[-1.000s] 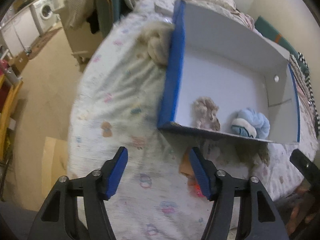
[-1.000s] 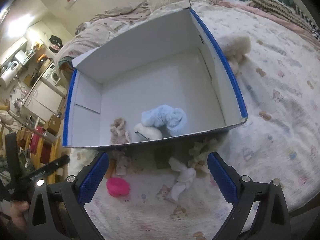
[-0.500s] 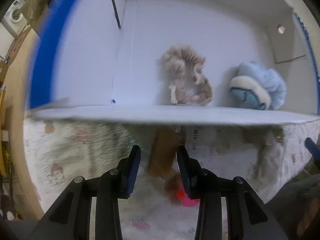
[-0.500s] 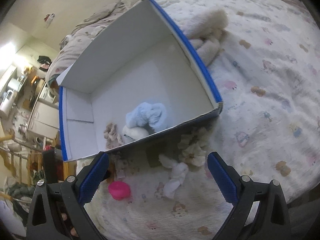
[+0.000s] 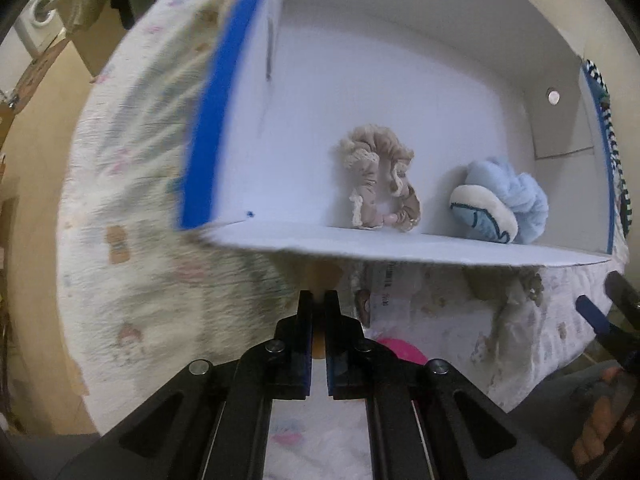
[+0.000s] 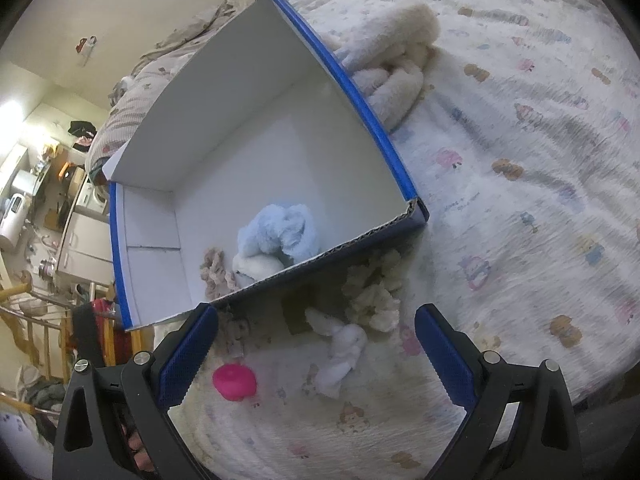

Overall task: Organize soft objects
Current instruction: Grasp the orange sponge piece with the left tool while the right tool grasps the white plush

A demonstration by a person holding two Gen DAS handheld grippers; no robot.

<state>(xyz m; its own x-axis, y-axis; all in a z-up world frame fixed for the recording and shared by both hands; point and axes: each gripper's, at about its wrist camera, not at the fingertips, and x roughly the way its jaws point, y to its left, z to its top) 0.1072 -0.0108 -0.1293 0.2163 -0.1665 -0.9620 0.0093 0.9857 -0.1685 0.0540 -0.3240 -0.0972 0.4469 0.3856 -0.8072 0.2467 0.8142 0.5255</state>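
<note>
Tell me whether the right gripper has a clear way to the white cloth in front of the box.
Probably yes: the right gripper is open, the white cloth lies between its jaws, nothing covering it.

Patterned bedspread (image 6: 520, 184) under box (image 6: 256, 152), toys

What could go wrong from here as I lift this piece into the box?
1. The left tool is shut on only a thin edge of the tan soft item, so the item may slip out on the lift.
2. That grip sits right against the box's near wall, so the item could catch on it.
3. The pink item lies beside the left tool and could get knocked.
</note>
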